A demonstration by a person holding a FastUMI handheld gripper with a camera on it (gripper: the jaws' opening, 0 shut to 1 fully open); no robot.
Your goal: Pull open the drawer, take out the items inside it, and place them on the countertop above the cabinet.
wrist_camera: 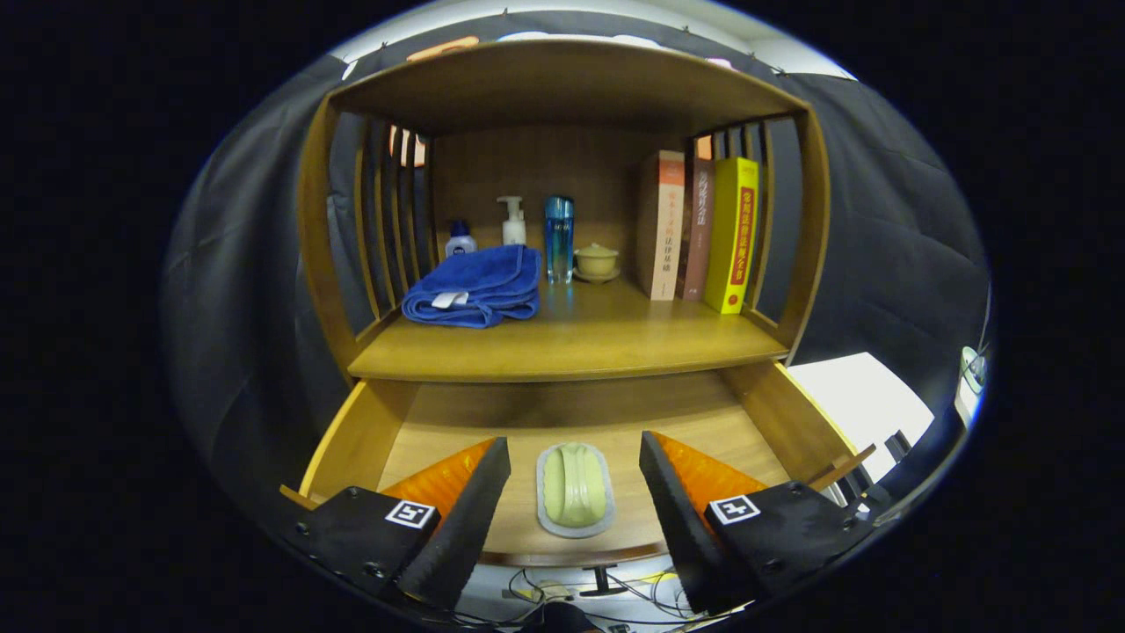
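Drawer [369,431] pulled open; pale green soap dish [576,488] lies flat near its front

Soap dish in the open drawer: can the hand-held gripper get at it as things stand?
Probably yes. The soap dish lies between the open fingers of the hand-held gripper, and the drawer is pulled out, nothing covering it.

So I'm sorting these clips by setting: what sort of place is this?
Probably a staged household corner in a booth: a wooden cabinet holding toiletry bottles, a blue towel and books, black cloth behind. The open gripper straddles a soap dish in the open drawer.
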